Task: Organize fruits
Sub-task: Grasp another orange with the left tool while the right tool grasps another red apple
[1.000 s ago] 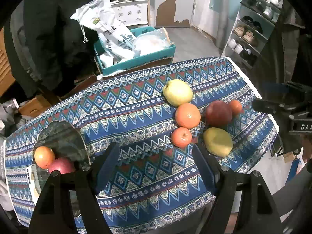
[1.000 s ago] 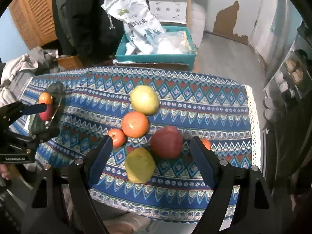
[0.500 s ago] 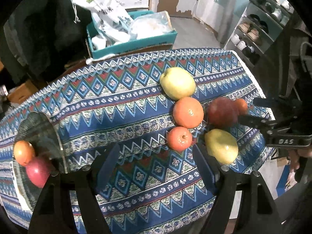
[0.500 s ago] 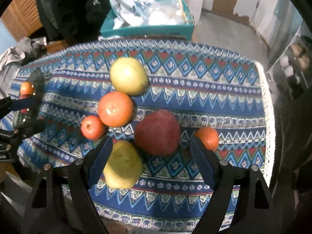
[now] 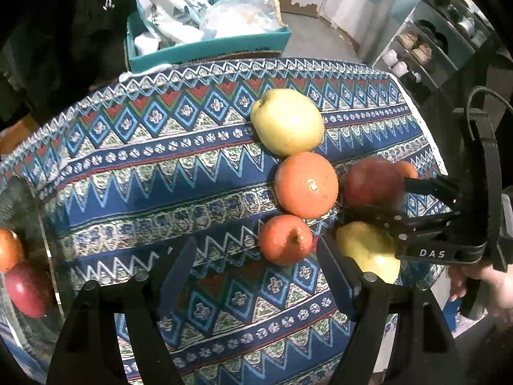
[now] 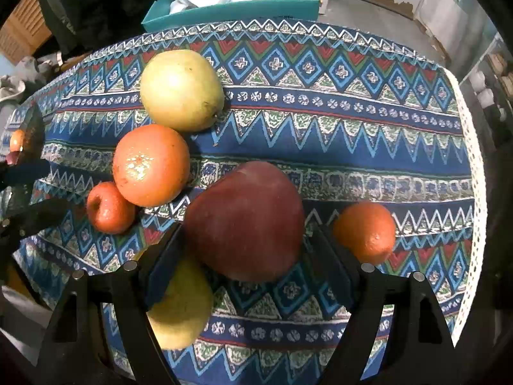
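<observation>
Several fruits lie grouped on the patterned tablecloth (image 5: 160,173). My right gripper (image 6: 247,256) is open, its fingers either side of a dark red apple (image 6: 247,221); it also shows in the left wrist view (image 5: 372,199). Around it lie a yellow pear (image 6: 179,308), a small orange (image 6: 365,231), a large orange (image 6: 150,165), a small red fruit (image 6: 109,208) and a yellow-green apple (image 6: 181,89). My left gripper (image 5: 256,266) is open and empty, just short of the small red fruit (image 5: 285,239).
A glass plate (image 5: 32,224) at the table's left end holds an orange fruit (image 5: 9,250) and a red apple (image 5: 25,288). A teal box (image 5: 208,45) with bags stands behind the table. A shoe rack (image 5: 442,41) is at the far right.
Both grippers have moved forward and down toward the fruit group. My right gripper's fingers now flank the dark red apple. Both stay open.
</observation>
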Demonstrator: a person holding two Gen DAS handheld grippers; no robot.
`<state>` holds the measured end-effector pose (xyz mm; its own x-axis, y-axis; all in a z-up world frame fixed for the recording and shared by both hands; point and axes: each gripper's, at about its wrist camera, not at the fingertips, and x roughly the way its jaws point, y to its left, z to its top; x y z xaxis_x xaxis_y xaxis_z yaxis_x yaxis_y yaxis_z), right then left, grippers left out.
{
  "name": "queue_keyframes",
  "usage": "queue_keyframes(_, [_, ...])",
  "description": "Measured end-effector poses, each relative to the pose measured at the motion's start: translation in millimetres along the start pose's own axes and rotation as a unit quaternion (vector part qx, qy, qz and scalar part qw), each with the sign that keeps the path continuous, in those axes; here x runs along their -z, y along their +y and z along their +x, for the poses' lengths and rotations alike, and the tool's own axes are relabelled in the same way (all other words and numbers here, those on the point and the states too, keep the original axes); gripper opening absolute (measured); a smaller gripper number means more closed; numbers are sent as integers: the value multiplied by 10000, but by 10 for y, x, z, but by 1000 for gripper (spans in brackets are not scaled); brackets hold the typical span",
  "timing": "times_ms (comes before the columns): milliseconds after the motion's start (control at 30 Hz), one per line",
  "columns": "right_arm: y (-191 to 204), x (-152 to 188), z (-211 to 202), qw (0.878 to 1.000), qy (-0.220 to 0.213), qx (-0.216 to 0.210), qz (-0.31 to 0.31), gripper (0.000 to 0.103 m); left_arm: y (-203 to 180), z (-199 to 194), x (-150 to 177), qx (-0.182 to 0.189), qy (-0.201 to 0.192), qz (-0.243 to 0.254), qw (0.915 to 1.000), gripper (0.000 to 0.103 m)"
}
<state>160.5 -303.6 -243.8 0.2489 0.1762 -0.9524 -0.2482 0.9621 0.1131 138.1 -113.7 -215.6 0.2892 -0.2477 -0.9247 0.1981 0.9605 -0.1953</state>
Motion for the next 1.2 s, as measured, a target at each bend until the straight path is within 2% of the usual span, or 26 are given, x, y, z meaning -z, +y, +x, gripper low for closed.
queue_keyframes(100, [-10,-4,40,10000,-11,-30,-12,81,-11,52,1,116,51,-68,9999,79])
queue_keyframes(200, [-3,-20,71,9999,-51,-79,-59,75,-57,108,0,102,99,8,9999,79])
queue_keyframes(500, [115,-45,93,9993,-233,188,-242,74,-112,350,20,148,310,24,9994,79])
queue_keyframes(833, [-102,20,-119,9986,-489,174,56,74,-152,567,32,79,419,88,9990,79])
queue_keyframes(933, [-127,26,-213,9983,-557,130,90,74,-193,608,51,70,447,176,9988,66])
queue_keyframes(1000, [-113,28,-248,9982,-584,112,92,74,-219,602,73,-9,403,296,9987,61])
queue_keyframes(1067, [-107,17,-267,9981,-603,95,90,74,-253,606,82,45,411,369,9985,47])
queue_keyframes(1200, [-75,28,-297,9978,-648,123,47,74,-284,598,95,-29,319,388,9987,46])
